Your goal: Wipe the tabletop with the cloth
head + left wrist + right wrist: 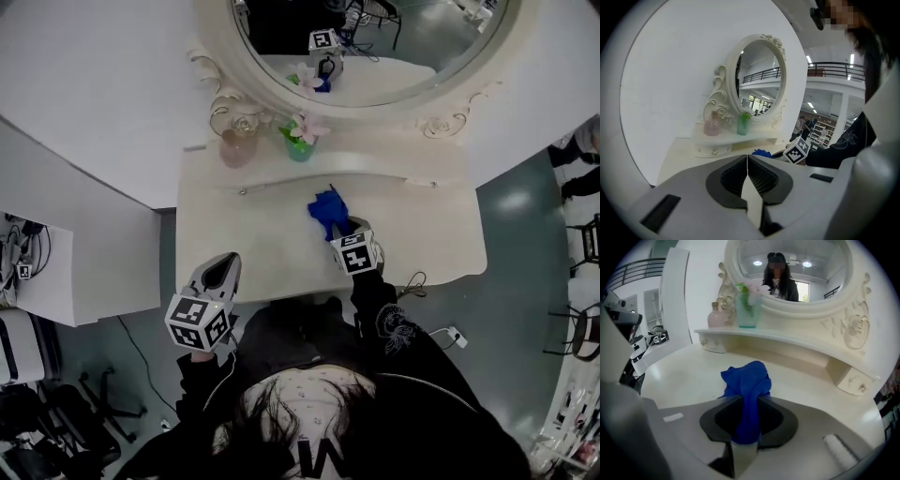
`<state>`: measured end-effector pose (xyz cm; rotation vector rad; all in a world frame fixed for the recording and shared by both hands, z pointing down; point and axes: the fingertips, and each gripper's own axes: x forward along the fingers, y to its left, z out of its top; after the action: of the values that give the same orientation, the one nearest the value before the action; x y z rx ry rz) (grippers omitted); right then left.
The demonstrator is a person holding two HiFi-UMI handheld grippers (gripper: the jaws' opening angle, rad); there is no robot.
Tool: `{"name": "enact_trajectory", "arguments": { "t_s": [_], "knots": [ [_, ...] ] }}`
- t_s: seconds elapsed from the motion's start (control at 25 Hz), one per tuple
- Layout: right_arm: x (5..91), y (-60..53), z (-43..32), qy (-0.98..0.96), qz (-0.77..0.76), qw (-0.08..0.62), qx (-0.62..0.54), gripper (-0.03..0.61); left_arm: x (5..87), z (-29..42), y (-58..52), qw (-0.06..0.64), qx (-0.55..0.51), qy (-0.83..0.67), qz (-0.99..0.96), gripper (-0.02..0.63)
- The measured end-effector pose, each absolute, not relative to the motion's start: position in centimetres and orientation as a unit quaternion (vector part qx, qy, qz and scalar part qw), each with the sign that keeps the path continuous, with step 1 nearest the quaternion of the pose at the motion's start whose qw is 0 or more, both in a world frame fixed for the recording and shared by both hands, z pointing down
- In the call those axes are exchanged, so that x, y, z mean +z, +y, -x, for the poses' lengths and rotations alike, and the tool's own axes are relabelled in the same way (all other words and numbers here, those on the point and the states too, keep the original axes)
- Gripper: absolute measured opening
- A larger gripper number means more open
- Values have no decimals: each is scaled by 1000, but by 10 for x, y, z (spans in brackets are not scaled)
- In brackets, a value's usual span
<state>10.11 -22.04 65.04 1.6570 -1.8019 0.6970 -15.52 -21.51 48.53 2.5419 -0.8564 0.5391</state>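
Note:
A crumpled blue cloth [327, 211] [747, 383] rests on the cream tabletop [262, 234], near its middle. My right gripper [343, 228] [749, 401] is shut on the cloth's near end, and the bunched fabric sticks out ahead of the jaws. My left gripper [221, 269] [747, 161] hangs at the table's front left edge, shut with nothing between its jaws. The cloth [761, 152] and the right gripper's marker cube [797, 150] show small in the left gripper view.
A raised shelf [375, 155] under an oval mirror [375, 37] carries a pink bottle [238, 145] and a green vase with flowers [301, 141]. White walls flank the table. A cable and plug [441, 333] lie on the floor at the right.

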Motion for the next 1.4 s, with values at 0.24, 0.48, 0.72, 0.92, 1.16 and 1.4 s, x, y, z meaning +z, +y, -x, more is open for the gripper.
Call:
{"name": "enact_trajectory", "arguments": {
  "t_s": [0.24,0.48,0.72,0.92,1.16,1.4],
  "knots": [
    [652,-180,-199,-630,-669,283,275,87,485,94,-204,196,198,-272,-921,2],
    [656,-130,-305,-574,-709,288,292,87,485,34,-192,189,198,-245,-930,2],
    [656,-82,-399,-523,-741,290,305,87,486,-11,-178,185,199,-238,-933,2],
    [651,-46,-464,-485,-764,287,314,87,488,-32,-166,184,203,-243,-930,2],
    [651,-10,-526,-440,-792,273,324,87,491,-33,-155,190,213,-259,-923,2],
    [650,-3,-541,-433,-796,271,325,87,493,-23,-149,196,223,-280,-913,2]
  ]
}}
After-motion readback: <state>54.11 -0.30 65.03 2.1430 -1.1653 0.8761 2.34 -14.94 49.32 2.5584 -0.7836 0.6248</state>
